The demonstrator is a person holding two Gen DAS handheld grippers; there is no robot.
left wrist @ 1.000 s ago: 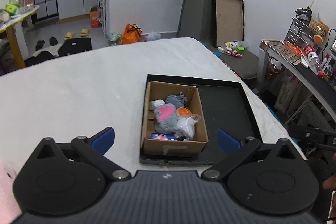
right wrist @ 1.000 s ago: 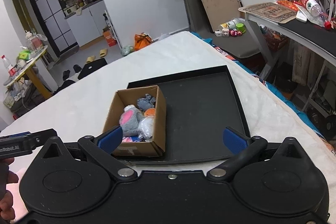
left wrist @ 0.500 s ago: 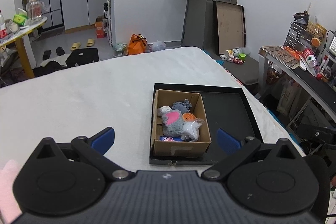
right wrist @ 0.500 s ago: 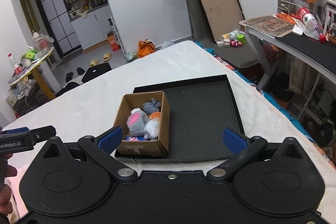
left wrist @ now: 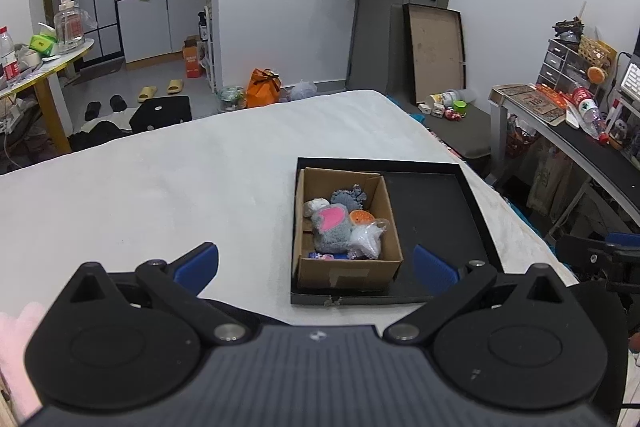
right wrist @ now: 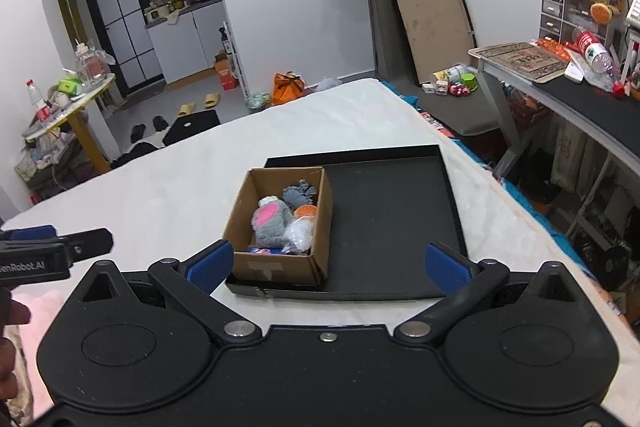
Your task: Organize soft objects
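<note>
I have drawn both tongs back and up from the cardboard box (left wrist: 346, 227), which now sits farther off than a second ago, at the left end of the black tray (left wrist: 432, 203) on the white bed. My left gripper (left wrist: 316, 261) and right gripper (right wrist: 327, 263) gape wide, holding nothing. The soft toys, the grey-and-pink plush (left wrist: 331, 229) among them, lie packed inside; I judge the sorting about done.

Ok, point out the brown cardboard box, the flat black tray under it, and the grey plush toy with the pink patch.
brown cardboard box (left wrist: 346, 273): left wrist view, near outer wall.
flat black tray (right wrist: 384, 211): right wrist view, bare floor right of the box.
grey plush toy with the pink patch (left wrist: 334, 237): left wrist view, grey body.
</note>
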